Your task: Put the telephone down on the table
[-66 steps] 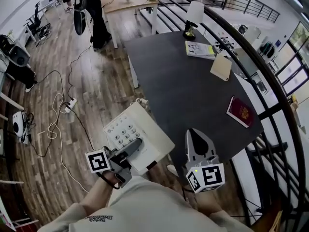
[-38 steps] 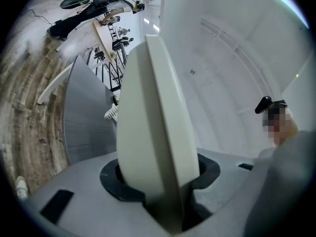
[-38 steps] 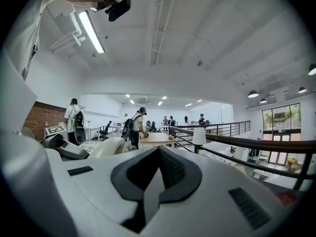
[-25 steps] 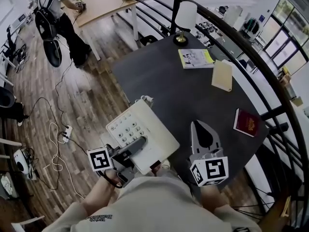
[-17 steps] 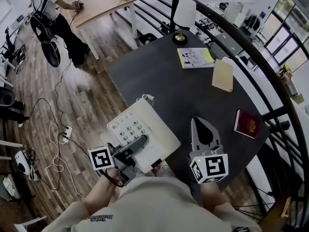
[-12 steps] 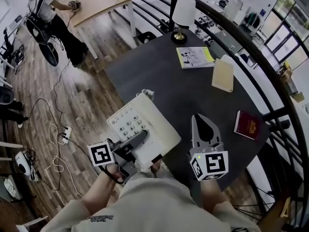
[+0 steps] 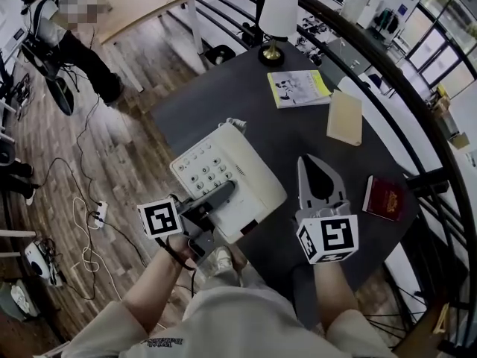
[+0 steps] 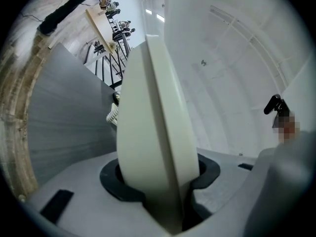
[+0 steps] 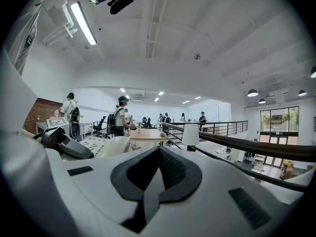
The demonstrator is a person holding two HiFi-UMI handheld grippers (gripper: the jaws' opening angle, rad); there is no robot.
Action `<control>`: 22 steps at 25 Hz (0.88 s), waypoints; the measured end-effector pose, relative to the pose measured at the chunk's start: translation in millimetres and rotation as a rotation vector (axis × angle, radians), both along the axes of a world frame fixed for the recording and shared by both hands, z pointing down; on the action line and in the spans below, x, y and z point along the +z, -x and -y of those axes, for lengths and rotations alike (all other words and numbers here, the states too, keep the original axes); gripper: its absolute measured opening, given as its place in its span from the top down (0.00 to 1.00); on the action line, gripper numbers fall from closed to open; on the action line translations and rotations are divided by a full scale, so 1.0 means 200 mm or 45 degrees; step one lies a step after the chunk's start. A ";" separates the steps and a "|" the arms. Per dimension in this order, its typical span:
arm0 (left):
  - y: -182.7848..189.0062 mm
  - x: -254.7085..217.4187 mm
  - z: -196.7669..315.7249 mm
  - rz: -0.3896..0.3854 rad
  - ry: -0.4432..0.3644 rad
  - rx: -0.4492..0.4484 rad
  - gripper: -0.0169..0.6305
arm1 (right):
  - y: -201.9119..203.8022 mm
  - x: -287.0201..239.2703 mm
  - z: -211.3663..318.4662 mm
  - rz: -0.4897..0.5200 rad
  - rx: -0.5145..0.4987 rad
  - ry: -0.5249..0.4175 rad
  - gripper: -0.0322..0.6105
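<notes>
The cream push-button telephone (image 7: 223, 176) hangs tilted over the near left corner of the dark table (image 7: 238, 99); whether it touches the top I cannot tell. My left gripper (image 7: 223, 192) is shut on its near left edge, one dark finger lying across the keypad side. In the left gripper view the phone's cream edge (image 8: 153, 132) fills the space between the pads of the left gripper (image 8: 158, 181). My right gripper (image 7: 308, 162) hovers over the table just right of the phone, jaws together and empty. In the right gripper view the phone (image 9: 101, 144) shows left of the right gripper (image 9: 159, 152).
On the table's far side stand a white-shaded lamp (image 7: 276, 21), a yellow-edged booklet (image 7: 302, 88) and a tan notebook (image 7: 344, 118); a red passport (image 7: 385, 198) lies at the right. A dark curved railing (image 7: 417, 125) runs behind. Cables (image 7: 82, 222) lie on the wooden floor at the left.
Both grippers and the telephone have moved forward, from beside the table's near edge to over its corner. The grip on the phone is unchanged and the right jaws stayed together.
</notes>
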State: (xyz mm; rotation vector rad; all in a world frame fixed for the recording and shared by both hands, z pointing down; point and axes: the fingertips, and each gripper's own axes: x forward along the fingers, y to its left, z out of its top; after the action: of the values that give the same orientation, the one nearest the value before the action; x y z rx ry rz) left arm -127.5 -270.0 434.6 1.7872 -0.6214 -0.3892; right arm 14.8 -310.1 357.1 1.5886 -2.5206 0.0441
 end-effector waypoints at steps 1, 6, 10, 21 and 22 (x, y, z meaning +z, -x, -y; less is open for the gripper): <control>-0.01 0.02 0.05 0.018 -0.007 0.005 0.64 | -0.01 0.01 0.05 -0.006 0.004 -0.003 0.95; -0.10 0.07 0.30 0.016 0.012 0.015 0.64 | -0.10 0.08 0.28 -0.100 0.057 -0.027 0.95; -0.18 0.10 0.50 0.017 -0.030 0.042 0.64 | -0.20 0.16 0.47 -0.174 0.122 -0.038 0.95; -0.27 0.42 0.87 -0.101 -0.020 -0.041 0.64 | -0.36 0.46 0.75 -0.051 0.217 -0.011 0.95; -0.28 0.46 0.90 -0.106 -0.017 -0.045 0.64 | -0.37 0.51 0.76 -0.036 0.213 0.005 0.95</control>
State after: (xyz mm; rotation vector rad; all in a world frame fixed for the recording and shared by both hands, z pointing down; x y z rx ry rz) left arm -72.2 -450.7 527.3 1.7655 -0.5932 -0.4906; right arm 88.1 -463.0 459.0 1.7817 -2.3598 0.0459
